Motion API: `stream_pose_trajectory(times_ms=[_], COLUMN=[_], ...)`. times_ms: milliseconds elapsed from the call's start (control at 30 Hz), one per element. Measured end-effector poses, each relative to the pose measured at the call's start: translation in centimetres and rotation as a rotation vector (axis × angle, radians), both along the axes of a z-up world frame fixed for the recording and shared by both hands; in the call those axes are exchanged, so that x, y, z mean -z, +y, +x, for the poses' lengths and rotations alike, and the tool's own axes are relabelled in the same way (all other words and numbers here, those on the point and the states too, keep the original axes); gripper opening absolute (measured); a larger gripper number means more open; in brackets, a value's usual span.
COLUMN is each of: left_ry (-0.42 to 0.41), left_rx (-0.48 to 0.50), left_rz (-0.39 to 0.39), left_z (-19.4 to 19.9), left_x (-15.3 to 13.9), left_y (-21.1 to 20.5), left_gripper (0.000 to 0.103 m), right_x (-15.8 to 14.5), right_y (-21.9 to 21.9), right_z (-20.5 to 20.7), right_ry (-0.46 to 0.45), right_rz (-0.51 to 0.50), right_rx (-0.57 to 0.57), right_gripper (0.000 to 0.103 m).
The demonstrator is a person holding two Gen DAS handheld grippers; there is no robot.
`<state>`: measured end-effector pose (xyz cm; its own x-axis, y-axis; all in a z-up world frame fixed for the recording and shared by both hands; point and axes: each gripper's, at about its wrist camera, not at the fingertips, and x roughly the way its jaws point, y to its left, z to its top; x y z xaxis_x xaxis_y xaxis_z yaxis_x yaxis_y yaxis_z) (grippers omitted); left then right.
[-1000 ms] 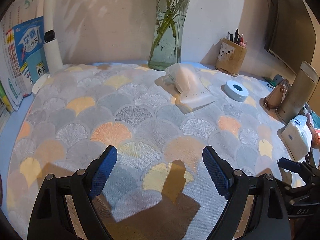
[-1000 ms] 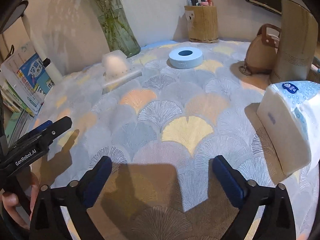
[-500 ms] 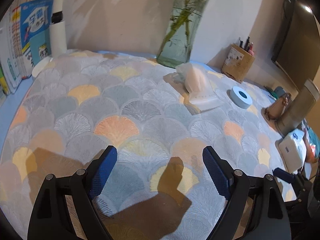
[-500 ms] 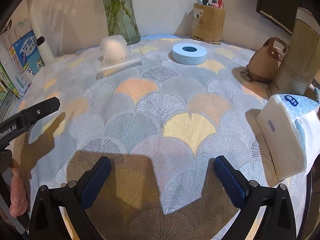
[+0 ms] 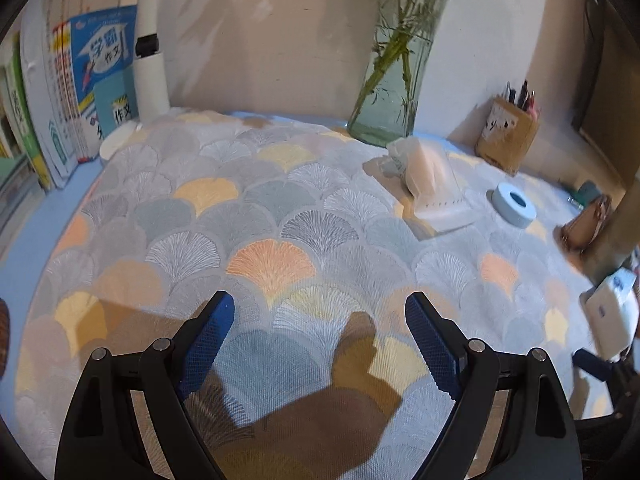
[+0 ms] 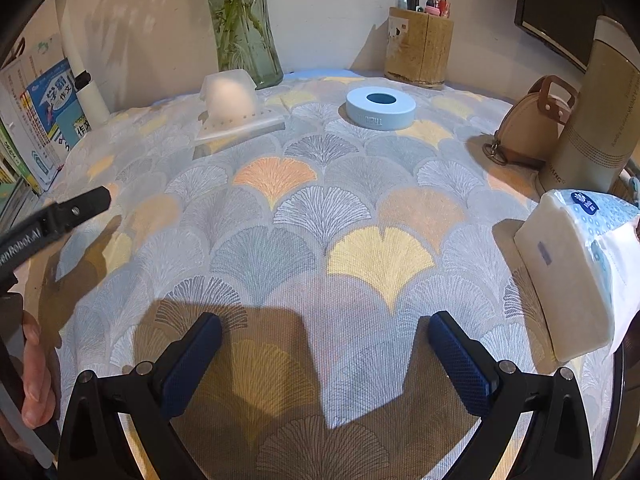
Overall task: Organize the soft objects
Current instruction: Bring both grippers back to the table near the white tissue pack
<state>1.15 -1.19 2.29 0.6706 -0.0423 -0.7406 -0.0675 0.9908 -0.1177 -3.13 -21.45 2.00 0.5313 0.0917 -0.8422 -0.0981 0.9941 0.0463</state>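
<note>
A clear plastic packet with a soft peach-white thing inside point(image 5: 430, 182) lies at the back of the fan-patterned tablecloth, in front of the vase; it also shows in the right wrist view point(image 6: 234, 106). A white and blue tissue pack point(image 6: 576, 272) stands at the right edge; it also shows in the left wrist view point(image 5: 612, 312). My left gripper point(image 5: 320, 320) is open and empty over the front of the cloth. My right gripper point(image 6: 324, 340) is open and empty, left of the tissue pack.
A glass vase with green stems point(image 5: 390, 92), a wooden pen holder point(image 6: 420, 48), a light blue ring point(image 6: 380, 108), a tan pouch point(image 6: 528, 124) and a tall beige cylinder point(image 6: 596, 112) stand at the back and right. Books point(image 5: 80, 92) and a white lamp post point(image 5: 150, 60) stand at the left.
Both grippers have lifted and tilted to face further toward the back of the table. Both stay open and empty. Nothing on the table has moved.
</note>
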Motion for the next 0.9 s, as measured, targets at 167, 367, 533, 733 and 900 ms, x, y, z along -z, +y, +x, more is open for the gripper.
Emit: stream_pose_trajectory(times_ms=[167, 367, 533, 733, 900], left_ry=[0.034, 0.016, 0.015, 0.085, 0.124], left_rx=[-0.009, -0.066, 0.024, 0.089, 0.093], left_rz=[-0.023, 0.016, 0.137, 0.145, 0.163], left_z=[0.3, -0.2, -0.1, 0.5, 0.9], left_x=[0.2, 0.1, -0.1, 0.8, 1.3], left_y=[0.5, 0.4, -2.1, -2.9, -3.3], left_gripper=[0.087, 0.087, 0.088, 0.089, 0.102], right_x=[0.0, 0.0, 0.0, 0.0, 0.1], right_y=[0.0, 0.0, -0.2, -0.4, -0.4], right_z=[-0.1, -0.4, -0.4, -0.5, -0.3], right_ry=[-0.001, -0.003, -0.002, 0.001, 0.007], right_rz=[-0.005, -0.010, -0.009, -0.012, -0.016], right_rx=[0.003, 0.017, 0.015, 0.021, 0.024], right_gripper=[0.103, 0.103, 0.103, 0.103, 0.103])
